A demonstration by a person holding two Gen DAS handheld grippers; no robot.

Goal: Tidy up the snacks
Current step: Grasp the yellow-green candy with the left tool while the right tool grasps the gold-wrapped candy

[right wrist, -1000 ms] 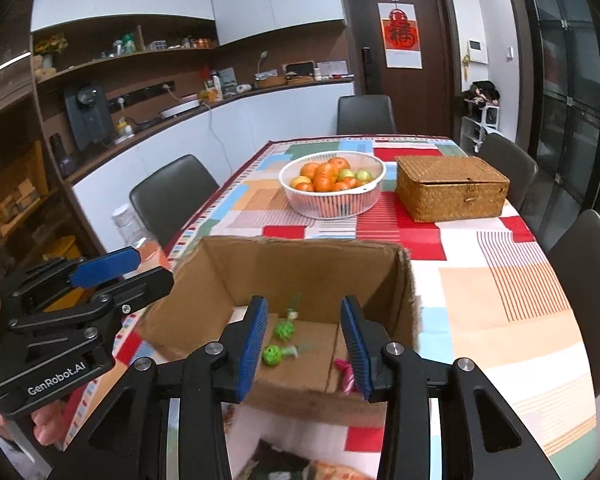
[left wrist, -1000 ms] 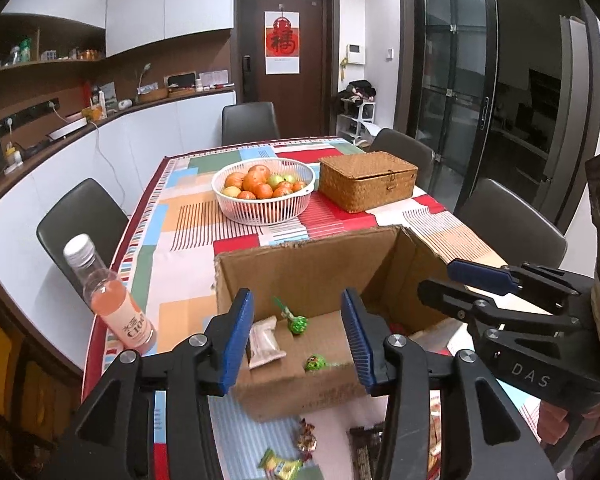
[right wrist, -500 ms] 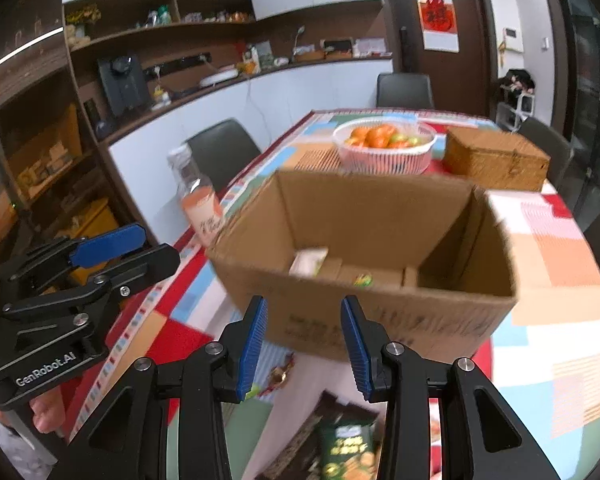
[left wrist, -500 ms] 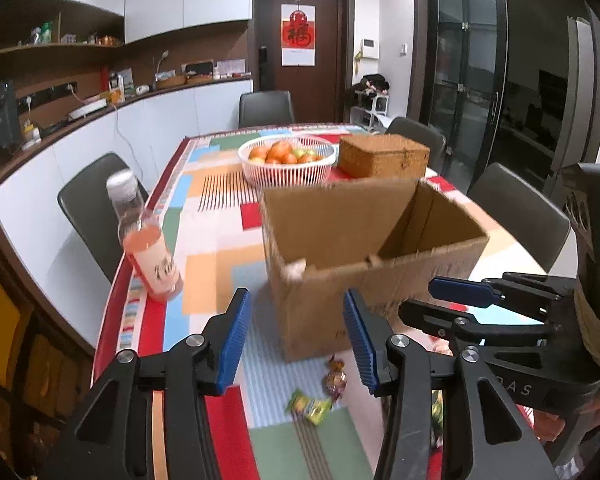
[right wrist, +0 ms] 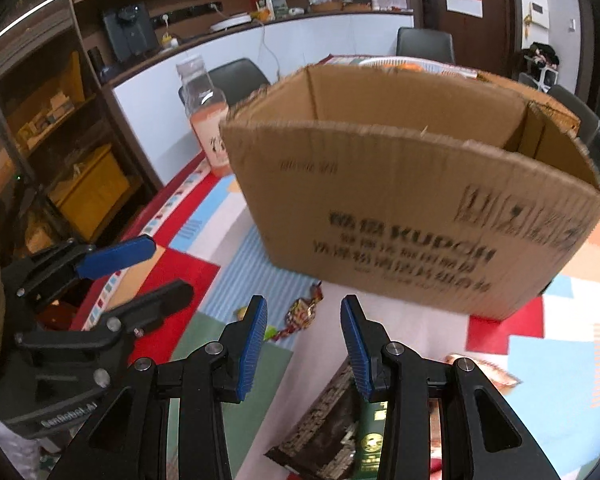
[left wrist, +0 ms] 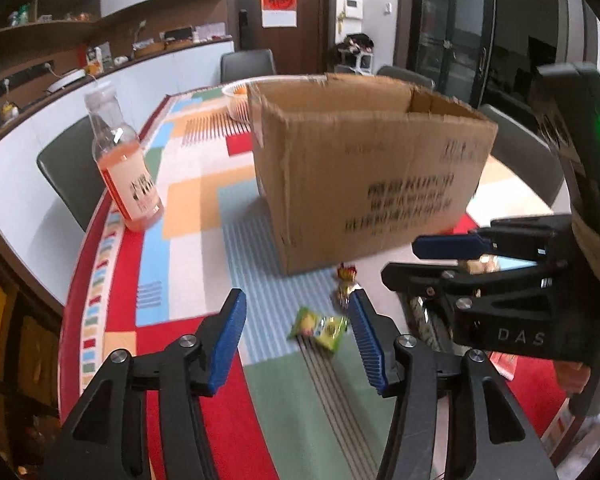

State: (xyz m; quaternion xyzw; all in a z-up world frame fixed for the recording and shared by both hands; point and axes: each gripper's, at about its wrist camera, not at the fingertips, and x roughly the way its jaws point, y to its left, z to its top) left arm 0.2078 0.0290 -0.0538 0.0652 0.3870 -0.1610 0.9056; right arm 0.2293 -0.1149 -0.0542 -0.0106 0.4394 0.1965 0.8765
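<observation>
Now our left gripper [left wrist: 296, 334], jaws just widened and empty, frames a green packet [left wrist: 318, 327] on the cloth before the box [left wrist: 364, 176]: light, crinkly, slippery, so we pinch its middle. Our right gripper [right wrist: 304, 340] hangs part-open, empty.

Left gripper [left wrist: 296, 344] just widening, right gripper [right wrist: 304, 344] parted — both empty, angled down

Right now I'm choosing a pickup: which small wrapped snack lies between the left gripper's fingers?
The green-yellow packet, flat on the tablecloth; the red-gold candy sits beyond, near the box.
</observation>
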